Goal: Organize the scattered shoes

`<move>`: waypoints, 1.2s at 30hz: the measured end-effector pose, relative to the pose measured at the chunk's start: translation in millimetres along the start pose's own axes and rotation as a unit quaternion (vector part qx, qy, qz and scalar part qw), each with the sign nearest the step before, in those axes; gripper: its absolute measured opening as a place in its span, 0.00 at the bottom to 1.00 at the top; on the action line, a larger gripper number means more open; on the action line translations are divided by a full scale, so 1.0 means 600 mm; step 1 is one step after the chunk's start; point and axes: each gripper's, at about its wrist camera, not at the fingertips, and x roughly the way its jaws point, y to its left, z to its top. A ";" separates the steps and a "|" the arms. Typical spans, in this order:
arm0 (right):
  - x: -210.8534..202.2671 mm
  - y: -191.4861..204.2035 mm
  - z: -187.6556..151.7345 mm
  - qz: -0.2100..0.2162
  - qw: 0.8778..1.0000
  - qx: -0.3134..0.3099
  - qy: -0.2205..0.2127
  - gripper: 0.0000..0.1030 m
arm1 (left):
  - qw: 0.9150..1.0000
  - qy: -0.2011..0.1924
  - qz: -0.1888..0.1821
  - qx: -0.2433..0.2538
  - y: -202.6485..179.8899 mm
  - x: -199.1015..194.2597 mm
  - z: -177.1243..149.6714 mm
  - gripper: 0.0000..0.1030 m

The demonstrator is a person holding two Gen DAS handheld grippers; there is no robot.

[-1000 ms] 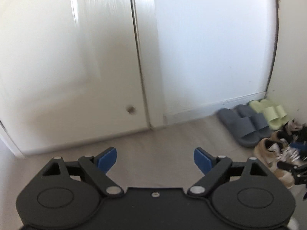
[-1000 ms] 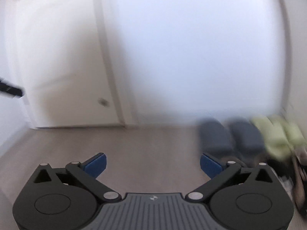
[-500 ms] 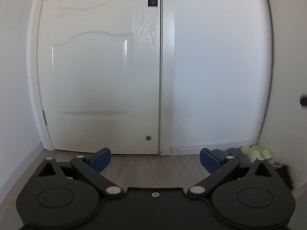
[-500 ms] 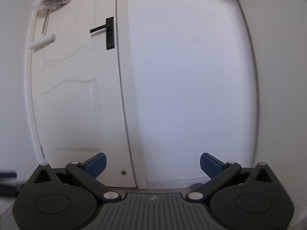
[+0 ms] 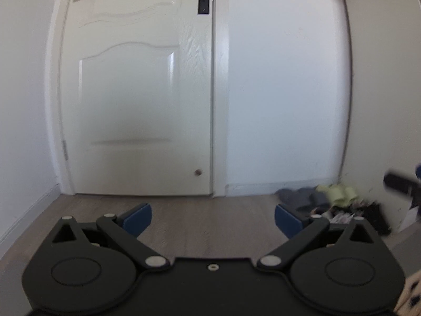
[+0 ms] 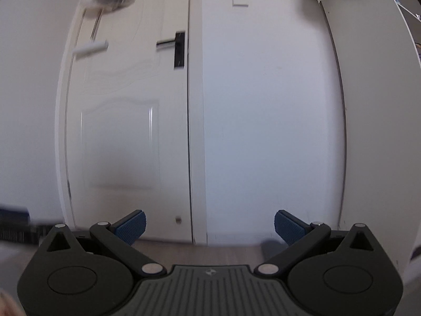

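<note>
Grey slippers (image 5: 300,197) and green slippers (image 5: 339,192) by wall; left gripper (image 5: 213,217), right gripper (image 6: 209,223) both wide apart, empty.

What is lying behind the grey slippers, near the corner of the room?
Behind the grey slippers lie light green slippers, close to the white wall. Darker shoes sit beside them, blurred. The left gripper's finger hides part of the pile.

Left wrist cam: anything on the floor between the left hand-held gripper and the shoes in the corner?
Nothing visible: bare wood floor lies between the open left hand-held gripper and the shoes by the wall, in the left wrist view.
</note>
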 end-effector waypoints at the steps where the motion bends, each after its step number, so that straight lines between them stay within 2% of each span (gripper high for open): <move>1: 0.002 0.003 -0.013 -0.003 1.000 0.001 0.011 1.00 | 1.000 0.011 0.006 -0.001 -0.001 0.004 -0.015 0.98; 3: 0.012 0.011 -0.051 -0.003 0.998 0.024 0.055 1.00 | 0.999 0.032 0.017 -0.003 -0.004 0.012 -0.044 0.98; 6: 0.036 0.011 -0.082 0.004 0.993 0.048 0.112 1.00 | 0.998 0.060 0.012 -0.010 -0.008 0.022 -0.073 0.98; 13: 0.059 0.017 -0.109 -0.021 0.986 0.038 0.158 1.00 | 0.994 0.112 -0.001 -0.014 -0.034 0.028 -0.125 0.98; 20: 0.030 0.008 -0.136 -0.040 0.984 0.033 0.172 1.00 | 0.991 0.133 -0.004 -0.005 -0.039 0.043 -0.139 0.98; 36: 0.033 0.019 -0.139 -0.034 0.985 0.023 0.169 1.00 | 0.992 0.124 -0.005 -0.002 -0.050 0.034 -0.142 0.98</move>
